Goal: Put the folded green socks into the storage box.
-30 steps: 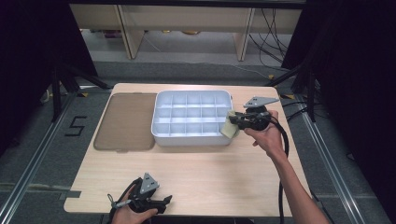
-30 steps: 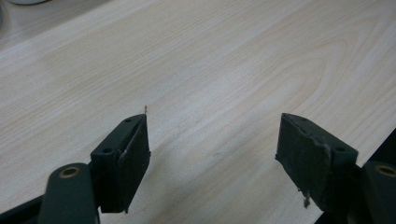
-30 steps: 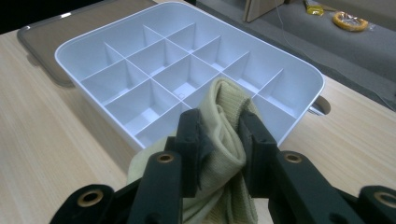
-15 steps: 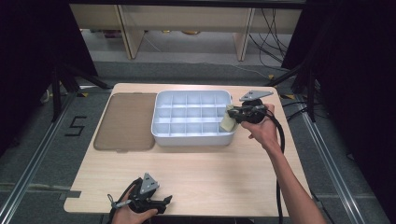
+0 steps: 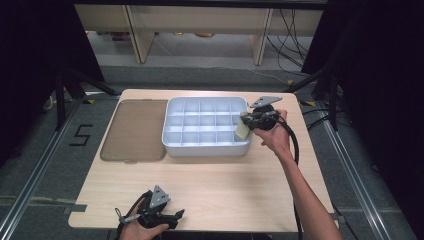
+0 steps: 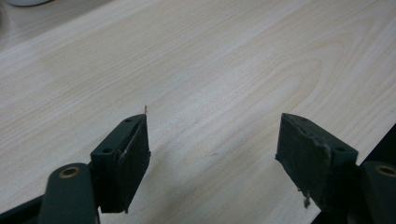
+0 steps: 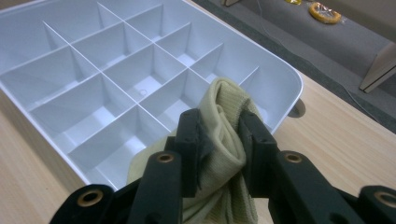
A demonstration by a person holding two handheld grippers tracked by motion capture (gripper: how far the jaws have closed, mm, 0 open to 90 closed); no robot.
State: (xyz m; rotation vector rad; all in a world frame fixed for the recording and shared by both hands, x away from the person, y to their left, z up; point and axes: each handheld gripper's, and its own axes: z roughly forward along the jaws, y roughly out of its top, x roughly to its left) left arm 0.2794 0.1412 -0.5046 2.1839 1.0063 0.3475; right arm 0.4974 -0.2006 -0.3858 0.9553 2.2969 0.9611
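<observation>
Glossy plastic tray (image 7: 280,70), ribbed knit cloth (image 7: 224,140), wood-grain table (image 6: 210,70)

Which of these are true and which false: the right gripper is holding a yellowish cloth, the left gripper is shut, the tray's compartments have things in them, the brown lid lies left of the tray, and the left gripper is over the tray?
1. The right gripper is clamped on a pale yellow cloth. True.
2. The left gripper is shut. False: its jaws stand wide apart with bare table between them.
3. The white compartment tray has items in its cells. False: the cells in view are empty.
4. The brown lid lies flat on the table beside the tray's left side in the high view. True.
5. The left gripper is over the tray. False: it sits at the table's near edge, far from the tray.
</observation>
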